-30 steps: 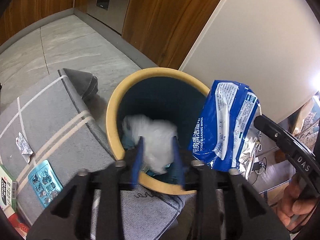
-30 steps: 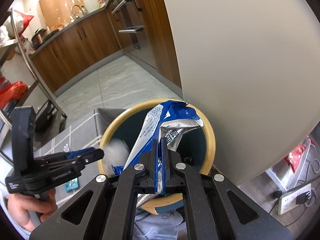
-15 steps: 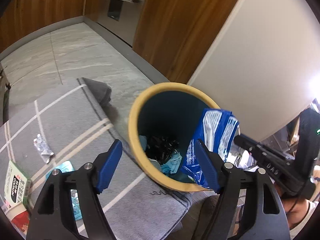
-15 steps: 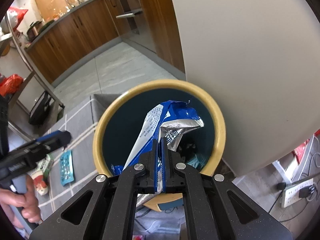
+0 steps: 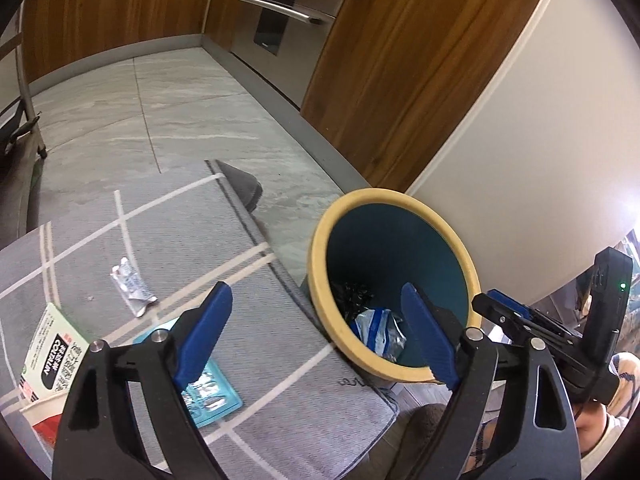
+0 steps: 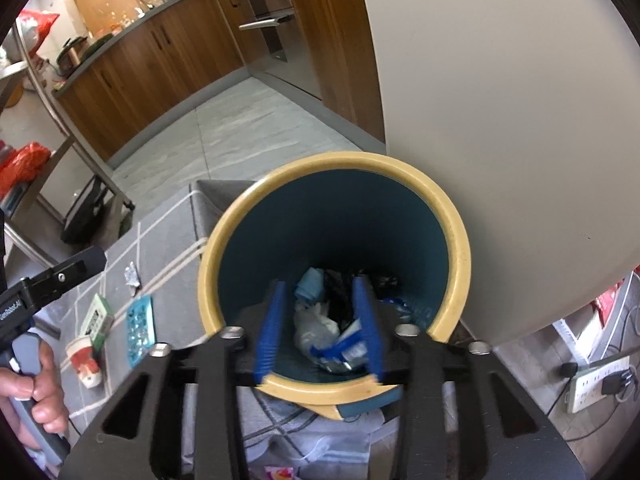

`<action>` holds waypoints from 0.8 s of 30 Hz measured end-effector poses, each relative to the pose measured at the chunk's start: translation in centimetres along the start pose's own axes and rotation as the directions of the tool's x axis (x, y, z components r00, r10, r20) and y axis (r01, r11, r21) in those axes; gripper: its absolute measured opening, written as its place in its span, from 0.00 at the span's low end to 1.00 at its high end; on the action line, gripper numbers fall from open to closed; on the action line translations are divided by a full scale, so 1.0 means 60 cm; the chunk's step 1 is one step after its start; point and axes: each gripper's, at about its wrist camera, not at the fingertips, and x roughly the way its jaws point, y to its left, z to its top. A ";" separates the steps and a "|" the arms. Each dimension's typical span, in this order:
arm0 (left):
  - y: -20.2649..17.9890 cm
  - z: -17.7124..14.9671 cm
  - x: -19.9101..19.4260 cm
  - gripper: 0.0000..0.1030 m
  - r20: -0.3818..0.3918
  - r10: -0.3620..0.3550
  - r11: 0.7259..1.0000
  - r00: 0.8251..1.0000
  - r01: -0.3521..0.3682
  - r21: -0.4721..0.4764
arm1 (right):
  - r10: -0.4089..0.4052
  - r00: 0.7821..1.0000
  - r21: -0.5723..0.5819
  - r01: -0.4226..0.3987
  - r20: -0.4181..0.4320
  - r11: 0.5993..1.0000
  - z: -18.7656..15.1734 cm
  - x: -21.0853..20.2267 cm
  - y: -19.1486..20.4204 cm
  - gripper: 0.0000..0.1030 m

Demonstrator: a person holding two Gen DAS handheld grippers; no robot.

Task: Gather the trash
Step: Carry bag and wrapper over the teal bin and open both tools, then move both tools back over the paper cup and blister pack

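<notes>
A blue bin with a yellow rim point(image 5: 320, 264) point(image 6: 460, 236) stands on the floor by a white wall. The blue wipes packet point(image 5: 378, 330) point(image 6: 344, 350) lies inside it on other trash, with a white crumpled wrapper point(image 6: 312, 326). My right gripper point(image 6: 320, 320) is open and empty just above the bin's near rim. My left gripper point(image 5: 316, 332) is open and empty, left of the bin, over the grey rug point(image 5: 168, 232). On the rug lie a silver wrapper point(image 5: 130, 286), a teal blister pack point(image 5: 208, 396) point(image 6: 140, 326), a green-white box point(image 5: 50, 350) point(image 6: 96, 316) and a paper cup point(image 6: 82, 360).
Wooden cabinets point(image 5: 400, 72) and a steel oven point(image 5: 280, 12) line the far side of the tiled floor point(image 5: 160, 112). A metal rack leg point(image 6: 80, 128) stands at left. A power strip point(image 6: 596, 384) lies at right by the wall.
My right gripper opened and the blue wipes packet dropped into the bin. My left gripper, open since letting the white wrapper fall in, drew back to the left over the rug.
</notes>
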 end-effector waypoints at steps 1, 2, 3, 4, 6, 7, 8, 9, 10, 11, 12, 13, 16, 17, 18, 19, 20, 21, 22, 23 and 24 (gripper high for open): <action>0.005 0.000 -0.004 0.85 0.005 0.006 1.000 1.000 -0.006 -0.003 | 0.005 1.000 0.000 -0.005 0.004 1.000 0.001 -0.001 0.003 0.49; 0.011 -0.001 -0.008 0.86 0.011 0.016 1.000 1.000 -0.016 -0.005 | 0.008 1.000 -0.001 -0.008 0.005 1.000 0.001 -0.002 0.005 0.54; 0.015 -0.001 -0.013 0.86 0.017 0.024 1.000 1.000 -0.024 -0.007 | 0.013 1.000 0.000 -0.013 0.007 1.000 0.002 -0.003 0.008 0.56; 0.019 -0.002 -0.015 0.87 0.022 0.031 0.999 0.999 -0.031 -0.010 | 0.017 1.000 -0.001 -0.017 0.010 1.000 0.001 -0.004 0.011 0.59; 0.030 -0.003 -0.023 0.89 0.035 0.053 0.998 0.998 -0.052 -0.017 | 0.026 1.000 -0.007 -0.026 0.017 1.000 0.002 -0.006 0.019 0.64; 0.037 -0.005 -0.030 0.90 0.042 0.070 0.997 0.997 -0.070 -0.020 | 0.031 0.999 -0.010 -0.030 0.018 0.999 0.002 -0.007 0.023 0.67; 0.043 -0.007 -0.036 0.90 0.048 0.080 0.997 0.996 -0.079 -0.023 | 0.036 0.999 -0.014 -0.036 0.019 0.999 0.002 -0.008 0.027 0.69; 0.052 -0.009 -0.042 0.90 0.053 0.080 0.996 0.995 -0.079 -0.029 | 0.047 0.999 -0.020 -0.047 0.020 0.999 0.002 -0.008 0.032 0.69; 0.061 -0.011 -0.049 0.90 0.057 0.079 0.996 0.995 -0.077 -0.038 | 0.055 0.998 -0.027 -0.054 0.018 0.998 0.002 -0.009 0.037 0.71; 0.068 -0.012 -0.054 0.90 0.059 0.089 0.995 0.994 -0.087 -0.045 | 0.057 0.998 -0.034 -0.057 0.018 0.998 0.002 -0.009 0.042 0.74; 0.078 -0.015 -0.063 0.90 0.063 0.107 0.993 0.992 -0.104 -0.053 | 0.058 0.998 -0.044 -0.057 0.017 0.997 0.001 -0.009 0.048 0.76; 0.085 -0.016 -0.068 0.90 0.065 0.115 0.992 0.991 -0.112 -0.058 | 0.062 0.998 -0.053 -0.062 0.014 0.997 0.001 -0.008 0.055 0.77; 0.116 -0.025 -0.090 0.90 0.071 0.146 0.986 0.987 -0.139 -0.095 | 0.077 0.997 -0.066 -0.077 0.004 0.995 0.001 -0.005 0.069 0.79; 0.125 -0.029 -0.098 0.90 0.073 0.162 0.982 0.984 -0.153 -0.110 | 0.086 0.996 -0.068 -0.086 0.002 0.994 0.001 -0.004 0.075 0.79; 0.138 -0.033 -0.109 0.90 0.079 0.184 0.977 0.980 -0.173 -0.128 | 0.096 0.995 -0.072 -0.095 0.003 0.993 0.001 -0.005 0.077 0.79; 0.147 -0.037 -0.116 0.90 0.081 0.195 0.974 0.978 -0.182 -0.138 | 0.106 0.994 -0.076 -0.106 0.003 0.991 -0.001 -0.006 0.083 0.79; 0.159 -0.042 -0.126 0.90 0.083 0.205 0.970 0.975 -0.191 -0.153 | 0.119 0.993 -0.084 -0.118 0.001 0.989 -0.002 -0.006 0.090 0.79; 0.168 -0.044 -0.131 0.90 0.083 0.212 0.967 0.974 -0.197 -0.163 | 0.129 0.992 -0.094 -0.128 0.001 0.987 -0.004 -0.006 0.099 0.79; 0.180 -0.049 -0.140 0.90 0.084 0.223 0.962 0.971 -0.206 -0.180 | 0.138 0.990 -0.104 -0.137 0.001 0.985 -0.005 -0.005 0.105 0.79; 0.190 -0.054 -0.147 0.90 0.083 0.230 0.958 0.970 -0.211 -0.193 | 0.146 0.989 -0.116 -0.145 -0.001 0.983 -0.007 -0.004 0.113 0.79; 0.197 -0.057 -0.152 0.90 0.081 0.235 0.956 0.969 -0.215 -0.202 | 0.155 0.988 -0.127 -0.155 -0.006 0.980 -0.009 -0.003 0.121 0.79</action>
